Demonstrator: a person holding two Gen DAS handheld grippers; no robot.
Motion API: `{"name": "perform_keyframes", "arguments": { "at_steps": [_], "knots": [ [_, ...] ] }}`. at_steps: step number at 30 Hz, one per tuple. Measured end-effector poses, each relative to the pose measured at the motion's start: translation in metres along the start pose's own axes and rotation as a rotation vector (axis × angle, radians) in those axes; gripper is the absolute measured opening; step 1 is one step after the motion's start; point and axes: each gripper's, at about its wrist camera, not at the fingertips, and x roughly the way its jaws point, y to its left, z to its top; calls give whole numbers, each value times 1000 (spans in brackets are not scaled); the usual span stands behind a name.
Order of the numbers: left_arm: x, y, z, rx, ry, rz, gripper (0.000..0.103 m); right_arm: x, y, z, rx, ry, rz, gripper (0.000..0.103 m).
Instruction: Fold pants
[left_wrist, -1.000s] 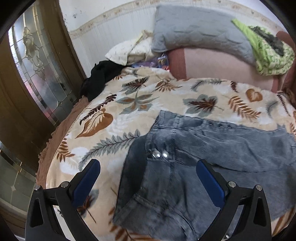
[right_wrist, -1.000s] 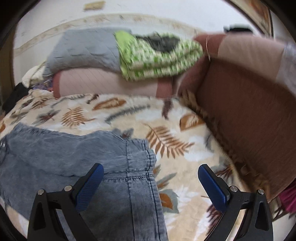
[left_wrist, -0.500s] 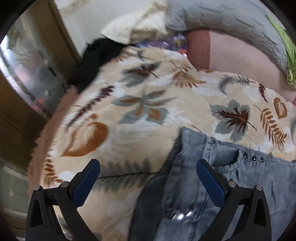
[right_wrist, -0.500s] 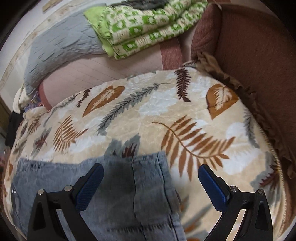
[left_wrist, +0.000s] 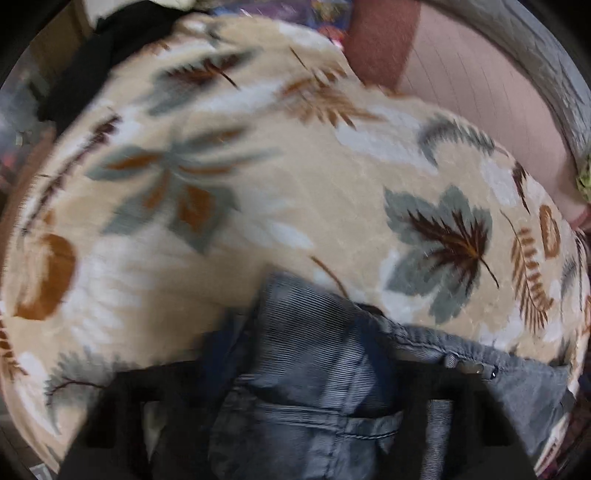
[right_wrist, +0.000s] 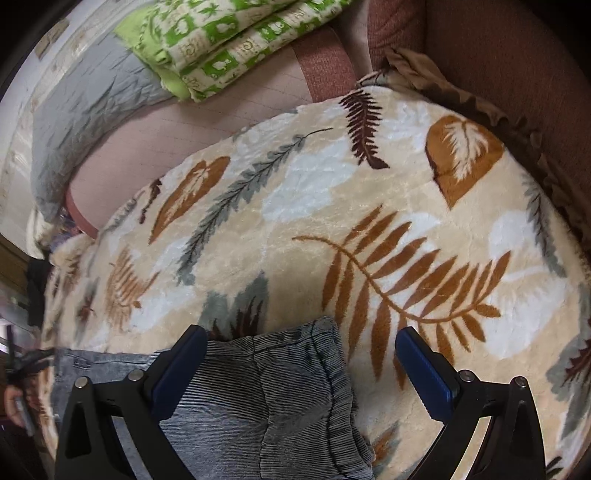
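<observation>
Both hand-held grippers low over the pale grey-blue denim pants (right_wrist: 258, 402) on the beige leaf-print fleece blanket (right_wrist: 369, 221).

My right hand-held gripper (right_wrist: 301, 363) gapes wide, straddling the pant hem, gripping nothing — my left hand-held gripper (left_wrist: 299, 398) is blurred over the waistband, so I cannot tell its opening or hold.

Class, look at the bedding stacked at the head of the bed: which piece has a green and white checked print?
The folded green patterned quilt, lying on top. The grey quilted pillow beside it is plain, and the pink bolster underneath is unpatterned.
</observation>
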Motion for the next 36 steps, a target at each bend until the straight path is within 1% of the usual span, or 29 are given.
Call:
{"name": "perform_keyframes", "arguments": {
  "at_steps": [1, 2, 3, 4, 5, 8, 9, 13, 15, 16, 17, 18, 19, 20, 21, 22, 23, 24, 25, 27, 30, 32, 36],
  "knots": [
    [6, -3, -1, 6, 18, -13, 26, 0, -2, 1, 4, 4, 8, 103],
    [8, -8, -3, 19, 6, 7, 25, 0, -4, 2, 6, 11, 18, 103],
    [8, -10, -3, 32, -5, 18, 21, 1, -6, 3, 6, 18, 30, 103],
    [7, -13, -4, 49, -16, 23, 16, 1, -7, 4, 5, 20, 38, 102],
    [7, -15, -4, 61, -26, 23, 6, 2, -8, 5, 4, 22, 46, 101],
    [2, -20, -8, 96, -54, 22, 3, 8, -11, 9, 9, 39, 67, 97],
    [2, -21, -7, 103, -61, 27, 3, 11, -12, 11, 13, 40, 66, 94],
    [-8, -25, -8, 120, -96, 26, 3, 23, -15, 13, 44, 52, 93, 93],
    [-13, -25, -10, 132, -105, 23, 2, 32, -10, 11, 38, 73, 115, 93],
    [-15, -21, -10, 140, -107, 19, 2, 37, -5, 8, 17, 94, 107, 92],
    [-18, -23, -12, 147, -112, 17, 2, 43, 1, 6, -10, 119, 75, 90],
    [-19, -24, -12, 148, -114, 16, 2, 51, 6, 2, -36, 157, 36, 83],
    [-19, -24, -14, 147, -114, 14, 2, 55, 9, -1, -55, 168, 5, 79],
    [-17, -25, -10, 146, -112, 15, 2, 54, 13, -3, -86, 157, -27, 76],
    [-16, -25, -9, 142, -109, 18, 2, 53, 16, -4, -106, 152, -50, 70],
    [-15, -24, -10, 132, -110, 17, 2, 50, 17, -5, -114, 152, -57, 59],
    [-17, -24, -11, 123, -118, 14, 2, 48, 17, -5, -114, 151, -50, 52],
    [-20, -24, -13, 114, -129, 8, 2, 44, 18, -6, -113, 152, -23, 29],
    [-25, -24, -14, 107, -142, -1, 2, 39, 20, -7, -115, 150, -8, 22],
    [-41, -24, -17, 104, -178, -6, 2, 24, 26, -9, -146, 107, -39, 22],
    [-69, -20, -21, 99, -228, -27, 2, -10, 32, -8, -143, 25, -10, 22],
    [-95, -15, -26, 93, -267, -46, 2, -31, 34, -6, -133, -18, 13, 22],
    [-133, -7, -37, 84, -318, -69, 2, -76, 46, -4, -135, -107, 39, 22]
  ]
}}
